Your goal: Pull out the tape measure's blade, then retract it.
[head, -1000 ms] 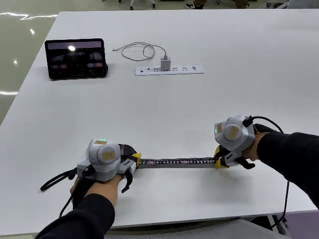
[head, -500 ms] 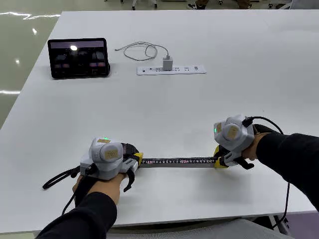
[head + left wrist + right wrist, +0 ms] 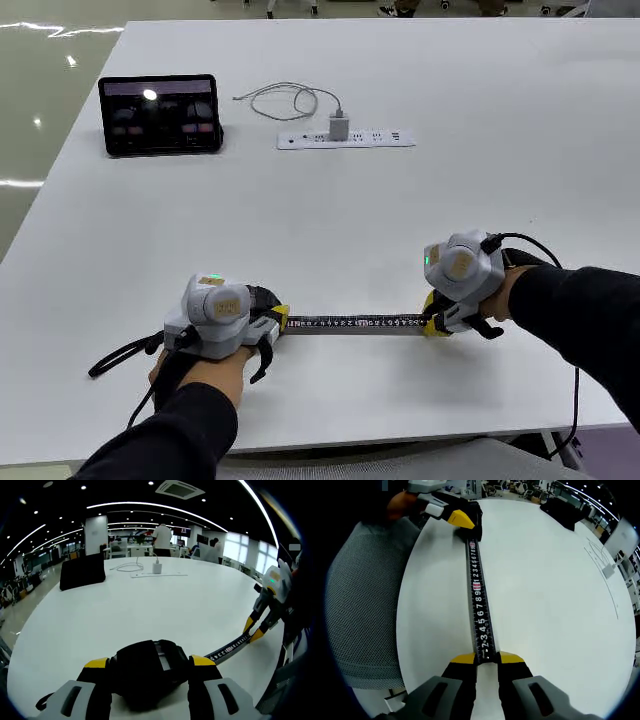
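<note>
Currently, near the front edge of the white table (image 3: 380, 230), the black tape measure case (image 3: 150, 676) is clamped between the closed-in jaws of the left gripper (image 3: 150, 661), while the tip of its extended blade (image 3: 479, 590), laid flat on the tabletop, is pinched by the right gripper (image 3: 487, 658).

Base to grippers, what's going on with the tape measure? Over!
Left gripper shut on tape measure case. Right gripper shut on blade, stretched out between them. Tablet, power strip far back, out of the way.
</note>
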`<move>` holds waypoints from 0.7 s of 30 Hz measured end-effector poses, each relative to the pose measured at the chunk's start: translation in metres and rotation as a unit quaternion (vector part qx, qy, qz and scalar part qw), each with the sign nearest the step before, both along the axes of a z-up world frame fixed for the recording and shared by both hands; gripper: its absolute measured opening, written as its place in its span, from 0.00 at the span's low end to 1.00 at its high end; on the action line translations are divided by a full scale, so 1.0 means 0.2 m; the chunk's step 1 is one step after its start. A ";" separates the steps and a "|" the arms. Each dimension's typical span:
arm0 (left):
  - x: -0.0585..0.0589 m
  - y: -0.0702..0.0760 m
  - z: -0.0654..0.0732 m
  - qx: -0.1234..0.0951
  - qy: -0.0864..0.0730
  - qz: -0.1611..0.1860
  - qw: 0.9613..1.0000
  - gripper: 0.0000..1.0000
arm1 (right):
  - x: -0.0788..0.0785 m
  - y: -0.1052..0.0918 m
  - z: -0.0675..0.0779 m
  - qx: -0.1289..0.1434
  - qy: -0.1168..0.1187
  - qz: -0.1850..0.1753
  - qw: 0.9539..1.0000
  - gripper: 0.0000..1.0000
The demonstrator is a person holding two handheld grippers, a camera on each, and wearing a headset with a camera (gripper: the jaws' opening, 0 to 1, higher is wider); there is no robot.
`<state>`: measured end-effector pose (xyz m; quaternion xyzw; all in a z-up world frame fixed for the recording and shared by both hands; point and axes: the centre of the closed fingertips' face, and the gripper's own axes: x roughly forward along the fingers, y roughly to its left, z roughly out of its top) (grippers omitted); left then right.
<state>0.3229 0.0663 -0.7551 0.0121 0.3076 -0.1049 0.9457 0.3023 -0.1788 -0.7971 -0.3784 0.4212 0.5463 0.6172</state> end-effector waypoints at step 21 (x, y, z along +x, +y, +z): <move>0.00 0.00 0.00 0.002 -0.001 -0.001 1.000 0.57 | -0.01 0.05 0.00 0.008 -0.001 0.004 1.000 0.11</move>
